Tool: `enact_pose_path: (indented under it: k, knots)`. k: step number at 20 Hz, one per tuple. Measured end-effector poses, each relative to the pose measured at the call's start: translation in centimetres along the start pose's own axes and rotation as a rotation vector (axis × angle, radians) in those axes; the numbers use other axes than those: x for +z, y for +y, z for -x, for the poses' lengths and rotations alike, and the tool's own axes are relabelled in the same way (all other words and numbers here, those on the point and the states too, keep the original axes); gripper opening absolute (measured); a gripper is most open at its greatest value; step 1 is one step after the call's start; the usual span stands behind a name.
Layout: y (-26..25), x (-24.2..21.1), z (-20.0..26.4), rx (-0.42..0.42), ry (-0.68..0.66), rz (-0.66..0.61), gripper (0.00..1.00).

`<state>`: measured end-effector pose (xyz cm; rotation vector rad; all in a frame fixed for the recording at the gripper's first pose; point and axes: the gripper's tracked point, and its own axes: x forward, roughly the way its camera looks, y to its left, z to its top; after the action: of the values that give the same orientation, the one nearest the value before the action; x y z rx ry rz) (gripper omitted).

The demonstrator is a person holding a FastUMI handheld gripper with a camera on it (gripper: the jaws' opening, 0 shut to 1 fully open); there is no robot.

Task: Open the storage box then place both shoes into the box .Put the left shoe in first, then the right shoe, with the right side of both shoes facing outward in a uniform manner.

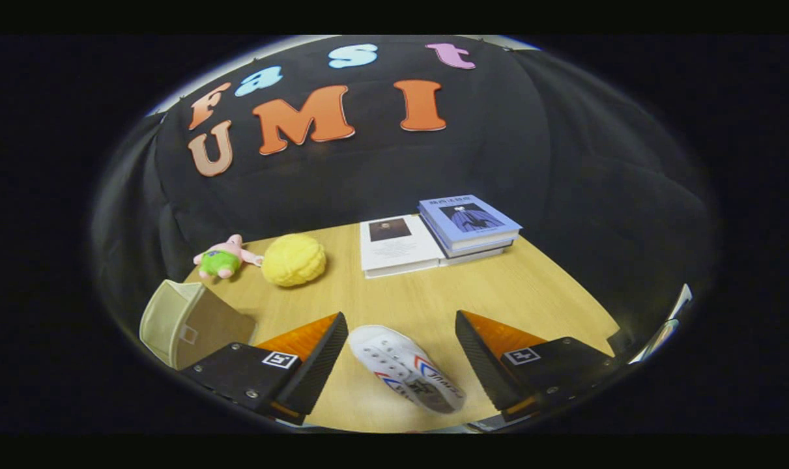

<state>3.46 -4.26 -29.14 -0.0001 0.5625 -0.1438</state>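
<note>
A white sneaker with red and blue stripes lies on the wooden table, between my two fingers and touching neither. Its toe points away toward the table's middle, its heel toward me. My gripper is open wide above it, with nothing pressed between the fingers. A beige fabric storage box stands just outside the left finger, which hides its near corner. I cannot tell from here whether its lid is open.
Beyond the fingers, a yellow round plush and a small pink and green plush toy lie at the table's far left. A white book and a stack of blue-covered books sit at the far side, against the black cloth wall.
</note>
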Motion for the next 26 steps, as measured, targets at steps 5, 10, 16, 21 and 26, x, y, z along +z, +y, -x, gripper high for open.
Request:
enact_pose_path:
  k: [5,10,16,21,26]
  knots:
    - [-2.7,-4.1,-1.4,0.038,0.104,0.061,0.96]
    - [-3.2,-8.5,-1.9,0.105,0.200,0.112,0.88]
    - [-3.2,-14.0,-2.9,0.178,0.351,0.073,0.72]
    - [-2.9,-13.9,-3.5,0.171,0.360,0.013,0.24]
    - [-2.3,-13.2,-2.6,0.146,0.335,-0.002,0.01]
